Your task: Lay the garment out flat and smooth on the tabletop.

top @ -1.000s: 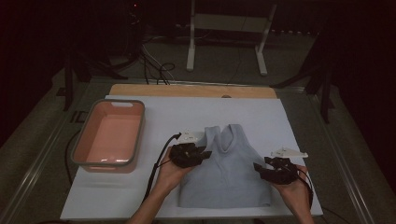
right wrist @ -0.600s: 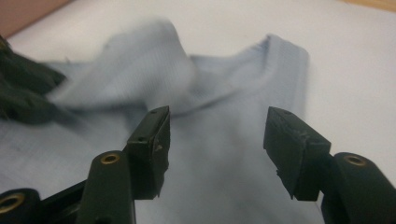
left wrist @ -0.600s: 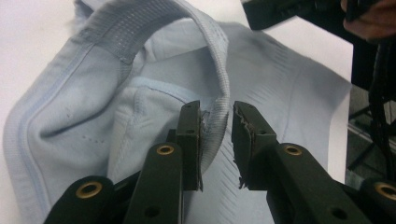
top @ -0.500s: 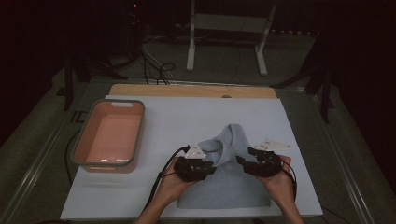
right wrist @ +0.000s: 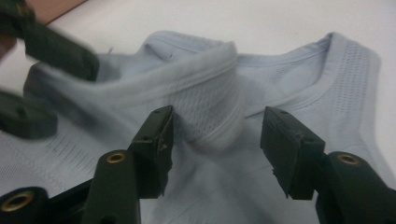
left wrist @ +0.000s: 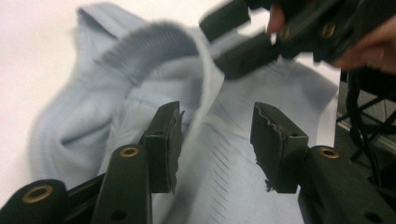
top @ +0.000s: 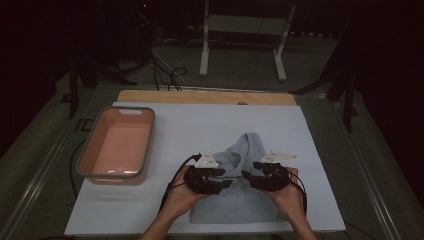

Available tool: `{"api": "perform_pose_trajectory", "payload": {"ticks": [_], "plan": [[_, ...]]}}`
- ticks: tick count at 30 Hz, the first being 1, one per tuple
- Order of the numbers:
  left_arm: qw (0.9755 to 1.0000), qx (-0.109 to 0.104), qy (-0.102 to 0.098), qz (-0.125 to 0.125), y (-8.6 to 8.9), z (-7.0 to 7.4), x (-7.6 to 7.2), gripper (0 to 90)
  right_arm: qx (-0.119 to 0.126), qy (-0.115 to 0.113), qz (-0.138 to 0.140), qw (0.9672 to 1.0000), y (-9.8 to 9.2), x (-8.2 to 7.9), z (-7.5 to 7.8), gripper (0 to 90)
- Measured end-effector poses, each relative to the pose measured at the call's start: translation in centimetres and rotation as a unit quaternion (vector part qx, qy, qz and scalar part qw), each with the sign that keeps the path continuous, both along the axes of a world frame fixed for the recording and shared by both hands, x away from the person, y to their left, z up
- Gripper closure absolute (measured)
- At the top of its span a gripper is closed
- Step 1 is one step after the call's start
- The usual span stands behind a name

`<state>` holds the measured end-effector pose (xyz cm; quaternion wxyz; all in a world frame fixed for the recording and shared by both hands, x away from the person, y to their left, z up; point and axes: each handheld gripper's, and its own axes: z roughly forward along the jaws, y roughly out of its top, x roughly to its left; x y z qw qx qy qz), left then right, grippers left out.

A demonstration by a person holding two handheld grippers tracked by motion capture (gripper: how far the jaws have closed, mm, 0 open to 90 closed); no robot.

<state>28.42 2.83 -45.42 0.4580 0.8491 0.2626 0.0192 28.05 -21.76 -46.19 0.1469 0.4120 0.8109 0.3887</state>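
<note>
Pale blue knitted vest lies bunched near the counter's front edge. Left gripper fingers, just opening, and right gripper fingers stand apart, gripping nothing.

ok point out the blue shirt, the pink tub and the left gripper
blue shirt (top: pixel 240 205), high view, on its lower body panel
pink tub (top: pixel 83 150), high view, on its grey left rim
left gripper (left wrist: pixel 215 140), left gripper view, midway between its fingertips

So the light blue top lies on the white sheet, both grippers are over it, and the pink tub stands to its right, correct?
Not quite: the pink tub stands to the left of the light blue top, as the high view shows. The top does lie on the white sheet, with the left gripper and right gripper over it.
</note>
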Motion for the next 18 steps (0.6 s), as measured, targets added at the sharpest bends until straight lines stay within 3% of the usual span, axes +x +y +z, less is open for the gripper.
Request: {"api": "perform_pose_trajectory", "payload": {"ticks": [5,10,18], "plan": [[0.9999,-0.007,-0.006,0.007,0.3,0.7,0.5,51.6,-0.002,0.008,0.006,0.9999,0.6,0.0,-0.5,50.1],[0.9997,-0.016,-0.007,0.017,0.5,1.3,1.3,50.7,-0.016,0.001,0.021,0.9997,1.1,-0.1,-0.7,57.8],[0.9994,-0.020,-0.006,0.027,0.4,2.0,2.3,51.1,-0.013,0.001,0.028,0.9995,1.8,0.2,-1.0,79.8]]}}
